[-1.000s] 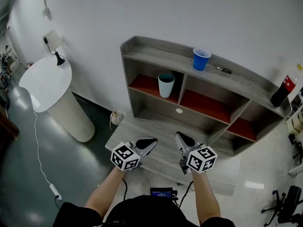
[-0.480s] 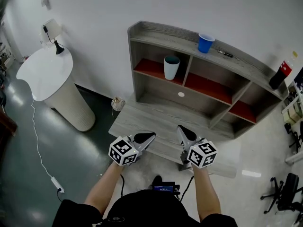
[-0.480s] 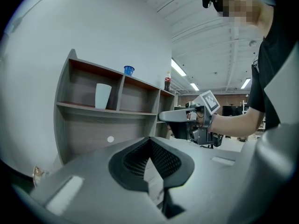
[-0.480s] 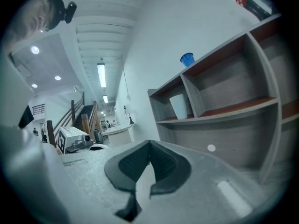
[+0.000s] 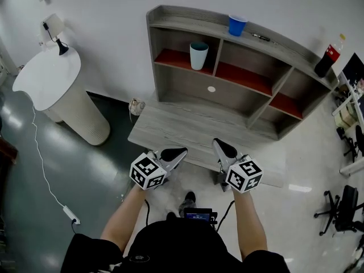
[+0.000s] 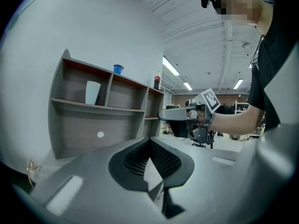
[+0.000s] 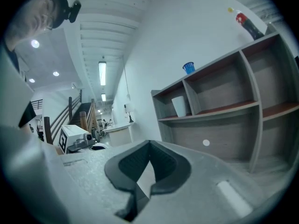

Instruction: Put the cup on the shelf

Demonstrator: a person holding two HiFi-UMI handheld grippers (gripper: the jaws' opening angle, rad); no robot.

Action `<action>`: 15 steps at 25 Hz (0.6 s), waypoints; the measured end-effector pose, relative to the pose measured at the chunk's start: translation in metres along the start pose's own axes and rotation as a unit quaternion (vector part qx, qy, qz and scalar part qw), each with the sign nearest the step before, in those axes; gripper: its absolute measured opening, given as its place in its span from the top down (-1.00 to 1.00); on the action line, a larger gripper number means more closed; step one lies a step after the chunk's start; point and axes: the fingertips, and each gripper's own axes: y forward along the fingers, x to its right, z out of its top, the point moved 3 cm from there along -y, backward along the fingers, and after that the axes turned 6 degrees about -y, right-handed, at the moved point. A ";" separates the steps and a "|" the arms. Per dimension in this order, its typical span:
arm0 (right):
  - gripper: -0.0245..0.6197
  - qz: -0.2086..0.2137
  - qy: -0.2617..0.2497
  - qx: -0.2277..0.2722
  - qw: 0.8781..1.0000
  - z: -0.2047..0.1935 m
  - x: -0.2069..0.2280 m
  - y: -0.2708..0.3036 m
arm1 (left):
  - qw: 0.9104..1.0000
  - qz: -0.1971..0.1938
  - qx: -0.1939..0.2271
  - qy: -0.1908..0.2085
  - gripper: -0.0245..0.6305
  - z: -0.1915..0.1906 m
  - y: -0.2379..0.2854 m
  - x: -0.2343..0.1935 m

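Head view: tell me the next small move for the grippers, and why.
Probably pull both grippers back to rest: the left gripper and right gripper are shut and empty, short of the shelf, where the white cup stands upright in the upper left compartment and the blue cup on top. No cup looks left to place.

A thin dark object (image 5: pixel 261 37) on the shelf's (image 5: pixel 182 24) top board is too small for me to identify. So is the pale tangle (image 5: pixel 135 106) on the floor by its left corner. I can't read the bottle's (image 5: pixel 326 60) label. In the left gripper view the person's head (image 6: pixel 238 1) is masked. The head view's right edge cuts off 1 cluttered rack (image 5: pixel 350 118).
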 end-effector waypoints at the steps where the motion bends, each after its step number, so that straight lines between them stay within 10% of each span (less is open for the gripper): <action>1: 0.93 -0.004 0.000 0.001 1.000 -0.001 -0.001 -0.005 | 1.000 -0.003 0.000 0.001 0.92 -0.001 0.000 0.004; 15: 0.93 -0.026 0.000 0.007 1.000 -0.011 -0.017 -0.043 | 1.000 0.003 0.006 0.010 0.92 -0.011 -0.014 0.029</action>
